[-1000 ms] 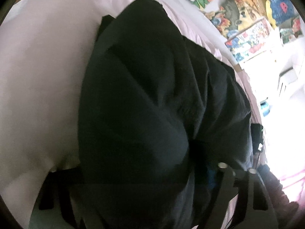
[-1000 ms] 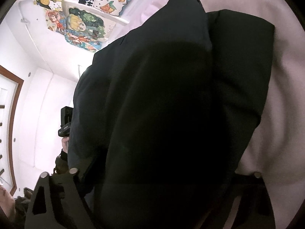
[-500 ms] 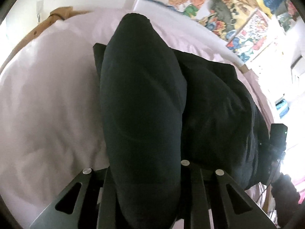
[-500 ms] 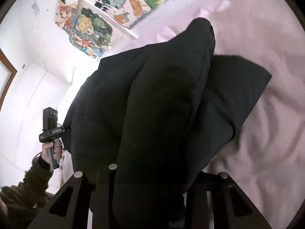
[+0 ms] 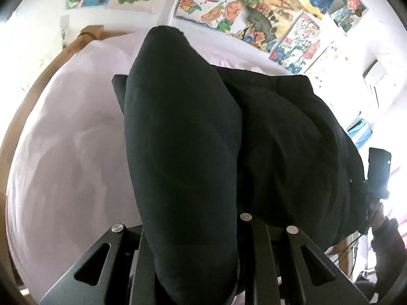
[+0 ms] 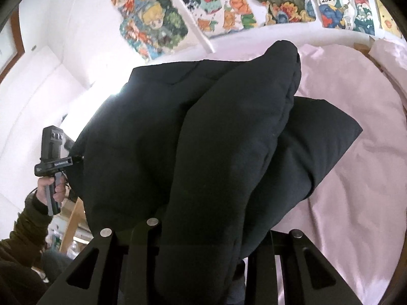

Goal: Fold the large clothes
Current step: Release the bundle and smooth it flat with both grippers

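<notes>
**Coat gripped at both ends, no fold finished yet**

Coat (image 5: 183, 152) fabric fills the foreground of both wrist views: you have a thick bunch of it clamped in the left gripper (image 5: 193, 261), whose jaws press in on either side of the roll, and a second bunch clamped the same way in the right gripper (image 6: 203, 259). Each roll looks like a sleeve, though I cannot tell for sure. Past your fingers, the dark padded body hangs between the two grips and sags onto the pink sheet (image 5: 71, 157) of the bed. Its far part rests there, one flat corner (image 6: 330, 132) poking out to the side. Beyond that come the wooden bed frame (image 5: 51, 63) and the wall of posters (image 5: 267, 17).

By my reading you are early: both holds are secured and the garment is half raised, but no clean crease shows. Spreading it flat, bringing the sides in and doubling the length all remain.
</notes>
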Available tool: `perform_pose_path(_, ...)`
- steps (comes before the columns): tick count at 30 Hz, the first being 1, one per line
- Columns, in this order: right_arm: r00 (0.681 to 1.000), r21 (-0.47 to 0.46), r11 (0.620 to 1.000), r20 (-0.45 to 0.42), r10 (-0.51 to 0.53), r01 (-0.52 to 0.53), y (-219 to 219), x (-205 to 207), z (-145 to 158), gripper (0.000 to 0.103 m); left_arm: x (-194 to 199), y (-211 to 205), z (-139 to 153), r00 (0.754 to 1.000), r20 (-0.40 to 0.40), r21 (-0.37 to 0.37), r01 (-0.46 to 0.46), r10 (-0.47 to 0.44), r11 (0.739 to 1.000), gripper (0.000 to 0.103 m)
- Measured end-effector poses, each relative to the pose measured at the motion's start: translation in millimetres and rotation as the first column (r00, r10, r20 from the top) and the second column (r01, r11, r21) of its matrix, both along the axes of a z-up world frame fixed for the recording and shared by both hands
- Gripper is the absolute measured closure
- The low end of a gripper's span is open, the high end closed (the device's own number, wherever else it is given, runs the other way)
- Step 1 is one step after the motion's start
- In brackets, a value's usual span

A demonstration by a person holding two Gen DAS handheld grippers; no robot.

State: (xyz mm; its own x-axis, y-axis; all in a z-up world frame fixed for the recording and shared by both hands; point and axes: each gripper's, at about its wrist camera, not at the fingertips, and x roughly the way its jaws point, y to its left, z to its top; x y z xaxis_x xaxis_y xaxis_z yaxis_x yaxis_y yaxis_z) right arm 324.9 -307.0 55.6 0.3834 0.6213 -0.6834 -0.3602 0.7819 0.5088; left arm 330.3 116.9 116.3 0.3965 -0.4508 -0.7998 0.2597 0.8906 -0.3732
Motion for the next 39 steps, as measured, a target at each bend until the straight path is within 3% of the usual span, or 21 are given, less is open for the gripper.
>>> perform_pose_path(3,1.000,-0.017,1.000,-0.018,0.019,-0.020,8.7,-6.3,-14.7,0.075,-16.4,0.5,-10.5,1.000,0.015,0.053,0.001,-0.002,0.999,0.087)
perform_pose_path(9,0.996,0.005,1.000,-0.089,-0.019,0.020,0.9,-6.7,-79.3,0.073,-5.2,-2.0,-68.6,0.999,-0.009,0.055,-0.049,0.049,0.997,0.085)
perform_pose_path(13,0.989,0.052,0.997,-0.138,-0.047,0.054,-11.6,2.5,-106.2,0.062,-0.9,15.3,-80.6,0.997,-0.019,-0.030,-0.080,0.080,0.996,0.077)
perform_pose_path(16,0.986,0.069,0.996,-0.157,-0.052,0.063,-17.3,9.1,-112.1,0.052,3.3,19.9,-81.2,0.994,-0.034,-0.038,-0.102,0.101,0.994,0.068)
perform_pose_path(19,0.981,0.027,0.996,-0.175,-0.081,0.087,-18.1,4.5,-113.1,0.038,6.7,25.9,-74.6,0.988,-0.058,-0.025,-0.142,0.140,0.990,0.057)
perform_pose_path(22,0.979,-0.061,0.987,-0.137,-0.153,0.146,-18.0,-1.7,-105.8,0.023,0.6,33.9,-64.2,0.982,-0.024,0.017,-0.189,0.189,0.982,0.043)
perform_pose_path(25,0.968,-0.139,0.967,-0.104,-0.228,0.213,-24.2,-14.7,-98.9,0.015,-8.8,35.9,-53.9,0.977,0.021,0.046,-0.214,0.213,0.976,0.026)
perform_pose_path(27,0.957,-0.199,0.945,-0.072,-0.280,0.261,-24.7,-23.3,-91.7,0.010,-17.5,32.3,-47.4,0.971,0.061,0.078,-0.234,0.230,0.969,0.020)
perform_pose_path(32,0.915,-0.265,0.878,0.056,-0.399,0.399,-17.7,-53.3,-68.3,0.003,-45.6,24.5,-32.5,0.957,0.140,0.181,-0.276,0.253,0.944,0.018)
perform_pose_path(39,0.848,-0.212,0.824,0.219,-0.483,0.525,6.6,-93.7,-37.7,0.000,-81.1,2.9,-15.0,0.940,0.242,0.184,-0.289,0.241,0.940,0.018)
